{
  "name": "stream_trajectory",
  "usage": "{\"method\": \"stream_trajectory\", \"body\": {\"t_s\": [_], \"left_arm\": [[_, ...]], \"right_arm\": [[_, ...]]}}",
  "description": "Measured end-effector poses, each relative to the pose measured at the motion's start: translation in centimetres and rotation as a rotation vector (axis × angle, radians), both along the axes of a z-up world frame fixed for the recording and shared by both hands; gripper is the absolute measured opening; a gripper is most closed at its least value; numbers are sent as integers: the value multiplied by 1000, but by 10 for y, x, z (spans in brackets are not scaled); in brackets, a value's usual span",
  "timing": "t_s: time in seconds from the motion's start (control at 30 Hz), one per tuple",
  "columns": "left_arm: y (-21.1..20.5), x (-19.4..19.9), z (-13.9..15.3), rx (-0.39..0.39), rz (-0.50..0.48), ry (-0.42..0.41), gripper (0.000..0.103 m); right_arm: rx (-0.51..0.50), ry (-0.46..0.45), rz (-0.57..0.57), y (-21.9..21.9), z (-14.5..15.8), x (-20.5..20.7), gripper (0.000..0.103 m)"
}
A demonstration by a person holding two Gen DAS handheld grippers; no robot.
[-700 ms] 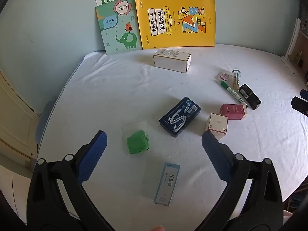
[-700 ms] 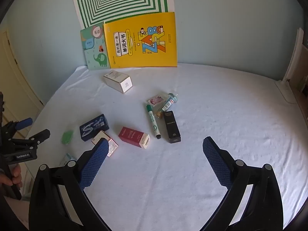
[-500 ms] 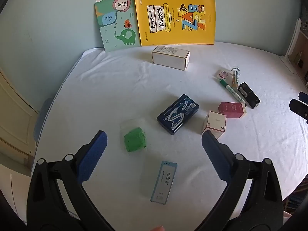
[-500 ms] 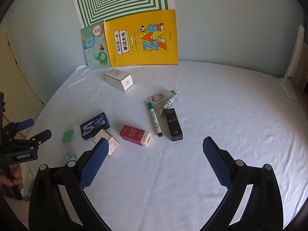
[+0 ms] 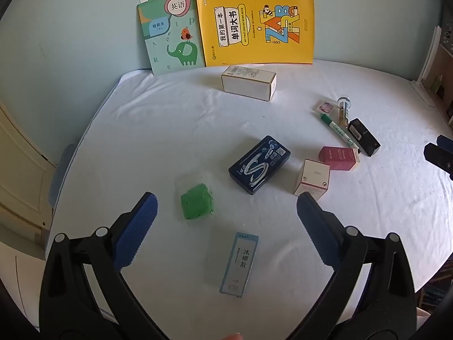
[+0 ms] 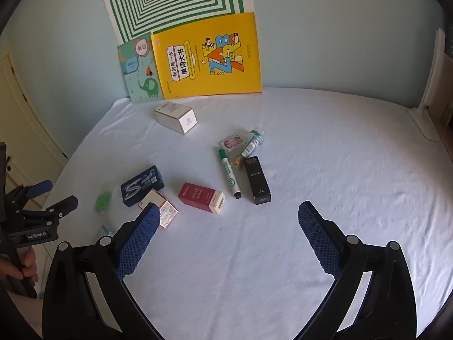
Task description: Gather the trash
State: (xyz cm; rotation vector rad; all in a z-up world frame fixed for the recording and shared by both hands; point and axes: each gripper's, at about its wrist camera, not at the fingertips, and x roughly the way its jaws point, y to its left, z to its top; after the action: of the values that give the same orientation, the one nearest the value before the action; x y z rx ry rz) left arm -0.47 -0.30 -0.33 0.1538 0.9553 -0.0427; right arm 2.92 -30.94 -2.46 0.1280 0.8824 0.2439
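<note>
Two grippers, left gripper (image 5: 226,218) and right gripper (image 6: 228,228), hang spread wide and empty over a white-sheeted table (image 6: 325,155). Small boxes and a green marker (image 6: 229,172) lie scattered beyond the dark blue box (image 5: 259,164); books lean against a pale blue wall (image 6: 339,28) behind it.

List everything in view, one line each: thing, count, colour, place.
books: 2, yellow and teal, leaning on the wall
striped poster: 1, green-white, wall
white box: 1, near the books
navy box: 1, table centre
green packet: 1, in clear wrap, left
pale blue box: 1, nearest the left tool
small white box: 1, by the red box
red box: 1, centre
green marker: 1
black box: 1
tube: 1
pink packet: 1
tablecloth: 1, white
left tool: open
right tool: open
</note>
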Motion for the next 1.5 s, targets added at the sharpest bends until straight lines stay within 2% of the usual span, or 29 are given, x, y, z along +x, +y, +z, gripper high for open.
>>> {"method": "stream_trajectory", "body": {"t_s": [1.5], "left_arm": [[2,-3,-3,8,14,6,97]], "right_arm": [[15,-4,2,7,5,-6,97]]}}
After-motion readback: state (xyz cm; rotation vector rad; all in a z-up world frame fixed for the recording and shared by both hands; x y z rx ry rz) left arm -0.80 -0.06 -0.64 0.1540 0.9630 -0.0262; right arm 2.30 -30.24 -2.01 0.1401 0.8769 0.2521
